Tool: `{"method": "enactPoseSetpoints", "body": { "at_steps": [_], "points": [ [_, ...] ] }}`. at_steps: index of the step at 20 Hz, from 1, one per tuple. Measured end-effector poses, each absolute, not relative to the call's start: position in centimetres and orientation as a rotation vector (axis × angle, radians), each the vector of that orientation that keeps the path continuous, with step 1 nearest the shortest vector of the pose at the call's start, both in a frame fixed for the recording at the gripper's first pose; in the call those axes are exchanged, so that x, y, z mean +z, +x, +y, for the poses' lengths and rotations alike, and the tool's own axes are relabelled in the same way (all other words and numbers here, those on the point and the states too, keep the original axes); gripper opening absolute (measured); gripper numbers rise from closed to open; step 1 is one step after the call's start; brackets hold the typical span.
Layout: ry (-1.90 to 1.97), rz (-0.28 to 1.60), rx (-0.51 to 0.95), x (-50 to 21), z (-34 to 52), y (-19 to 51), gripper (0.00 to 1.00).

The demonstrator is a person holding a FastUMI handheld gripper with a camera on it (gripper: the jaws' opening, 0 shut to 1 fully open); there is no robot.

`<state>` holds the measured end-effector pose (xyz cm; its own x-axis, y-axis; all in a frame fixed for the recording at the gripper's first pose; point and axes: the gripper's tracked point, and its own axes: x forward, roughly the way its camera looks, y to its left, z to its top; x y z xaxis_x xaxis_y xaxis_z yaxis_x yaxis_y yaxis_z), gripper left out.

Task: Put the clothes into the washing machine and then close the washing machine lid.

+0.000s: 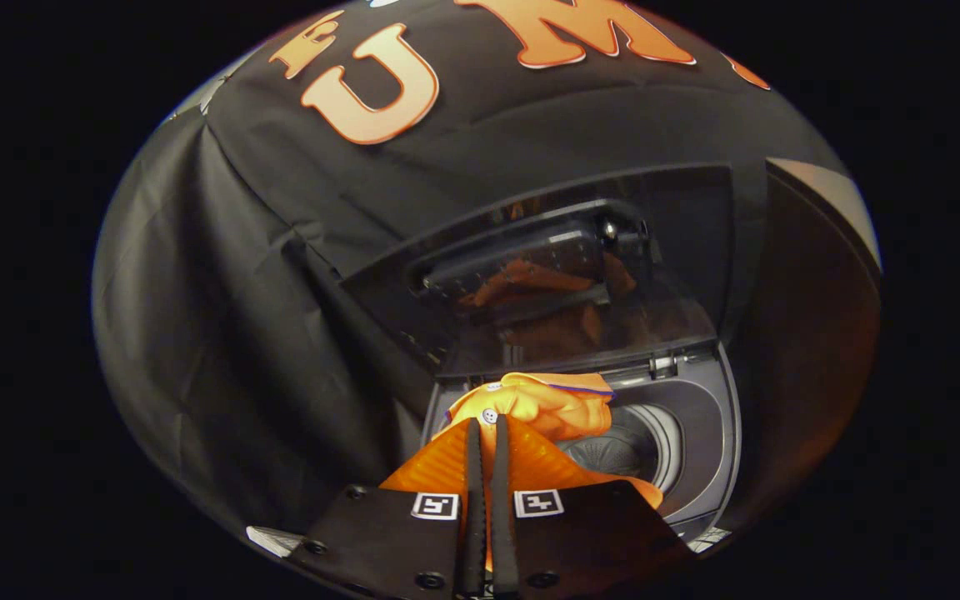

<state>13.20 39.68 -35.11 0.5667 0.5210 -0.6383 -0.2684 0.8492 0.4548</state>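
The tongs (486, 433) are built from two broad flat plates, from which two long narrow fingers (473, 467) are carried forward side by side. A small square black-and-white marker (435, 505) is fixed on each plate near its finger, and round screw heads (429, 579) are set along the plates' edges.

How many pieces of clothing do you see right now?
1: an orange garment pinched between the fingers of the gripper, held over the washing machine's open drum. More may lie hidden inside the drum.
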Motion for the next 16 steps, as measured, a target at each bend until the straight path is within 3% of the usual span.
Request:
{"method": "enactPoseSetpoints", "body": {
  "at_steps": [16],
  "points": [
    [0.259, 1.012, 0.279, -50.1, 38.3, 14.9, 0.11]
  ]
}}
